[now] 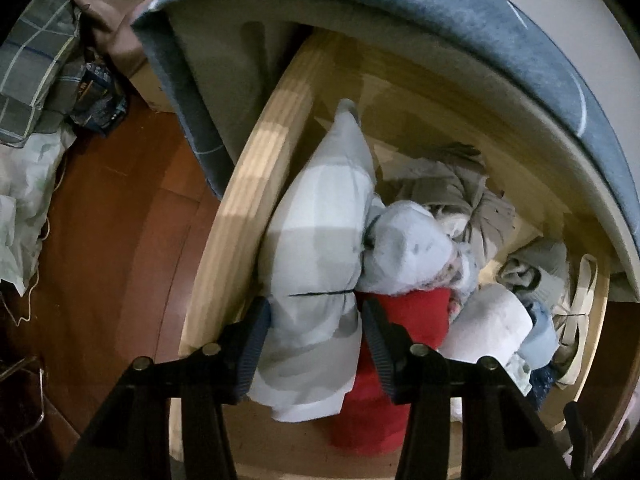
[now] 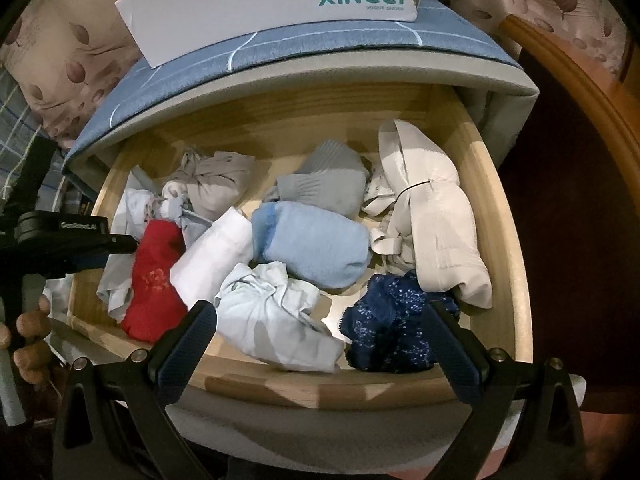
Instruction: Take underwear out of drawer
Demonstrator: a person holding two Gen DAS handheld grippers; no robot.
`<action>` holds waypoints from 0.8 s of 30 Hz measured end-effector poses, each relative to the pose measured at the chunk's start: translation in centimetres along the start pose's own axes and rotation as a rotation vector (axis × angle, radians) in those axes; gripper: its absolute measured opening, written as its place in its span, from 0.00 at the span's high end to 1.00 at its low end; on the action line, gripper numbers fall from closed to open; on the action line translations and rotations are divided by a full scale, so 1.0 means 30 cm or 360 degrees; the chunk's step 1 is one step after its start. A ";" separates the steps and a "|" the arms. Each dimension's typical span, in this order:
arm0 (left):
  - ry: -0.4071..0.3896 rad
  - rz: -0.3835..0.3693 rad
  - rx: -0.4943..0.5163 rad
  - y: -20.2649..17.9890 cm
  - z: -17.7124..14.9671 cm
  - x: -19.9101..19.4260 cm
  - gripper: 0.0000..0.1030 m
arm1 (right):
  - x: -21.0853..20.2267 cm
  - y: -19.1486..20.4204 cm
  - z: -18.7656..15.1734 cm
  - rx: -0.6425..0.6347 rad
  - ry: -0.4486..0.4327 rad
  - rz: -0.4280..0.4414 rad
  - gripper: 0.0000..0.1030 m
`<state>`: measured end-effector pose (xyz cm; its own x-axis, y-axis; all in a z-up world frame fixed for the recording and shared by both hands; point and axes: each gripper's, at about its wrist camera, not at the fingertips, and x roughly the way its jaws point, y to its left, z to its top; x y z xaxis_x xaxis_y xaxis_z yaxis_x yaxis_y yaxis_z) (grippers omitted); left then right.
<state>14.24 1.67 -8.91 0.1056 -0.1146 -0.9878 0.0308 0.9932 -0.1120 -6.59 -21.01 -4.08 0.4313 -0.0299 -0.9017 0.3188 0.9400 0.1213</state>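
Observation:
The wooden drawer [image 1: 248, 184] stands pulled out and holds several rolled and crumpled garments. My left gripper [image 1: 316, 340] points straight down at the drawer's left side. Its pads [image 1: 256, 340] press on a pale grey-and-white checked underwear bundle [image 1: 320, 220], which stands upright against the drawer wall. A red garment [image 1: 404, 320] lies right beside it. In the right wrist view my right gripper [image 2: 322, 340] hangs open above the drawer's front rim [image 2: 320, 388], holding nothing. A white crumpled garment [image 2: 272, 312] and a navy patterned one [image 2: 388, 328] lie below it.
A light blue roll [image 2: 316, 244], a grey roll [image 2: 324, 184] and a cream strapped garment [image 2: 436, 224] fill the drawer's middle and right. A blue padded top [image 2: 280, 48] with a white box [image 2: 264, 4] overhangs the back. A hand [image 2: 28, 328] grips the left tool.

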 end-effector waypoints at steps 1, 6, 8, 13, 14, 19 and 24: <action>-0.0008 0.0021 0.0017 -0.008 0.002 0.002 0.53 | 0.001 0.001 0.000 -0.0001 0.0003 0.0000 0.02; -0.0017 0.0134 0.0113 -0.054 0.008 0.024 0.53 | 0.003 0.009 -0.001 -0.0011 0.0010 -0.0012 0.02; -0.0013 0.0154 0.0132 -0.070 0.011 0.031 0.53 | -0.001 0.010 -0.001 -0.0015 0.0012 -0.0011 0.02; -0.0015 0.0182 0.0181 -0.092 0.007 0.040 0.53 | -0.027 0.016 0.028 -0.0101 0.0030 -0.0022 0.02; -0.0020 0.0193 0.0199 -0.094 0.004 0.038 0.54 | -0.037 0.011 0.034 -0.0112 0.0035 -0.0013 0.02; -0.0048 0.0231 0.0289 -0.126 -0.023 0.028 0.62 | -0.106 -0.046 0.043 -0.0050 0.0032 -0.0018 0.02; -0.0019 0.0159 0.0282 -0.109 -0.030 0.005 0.65 | -0.125 -0.079 0.085 -0.0055 0.0103 -0.0025 0.02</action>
<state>13.28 -1.58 -8.80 0.1284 -0.0167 -0.9916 0.1940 0.9810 0.0086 -6.82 -23.99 0.08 0.3706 -0.0240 -0.9285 0.2952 0.9509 0.0933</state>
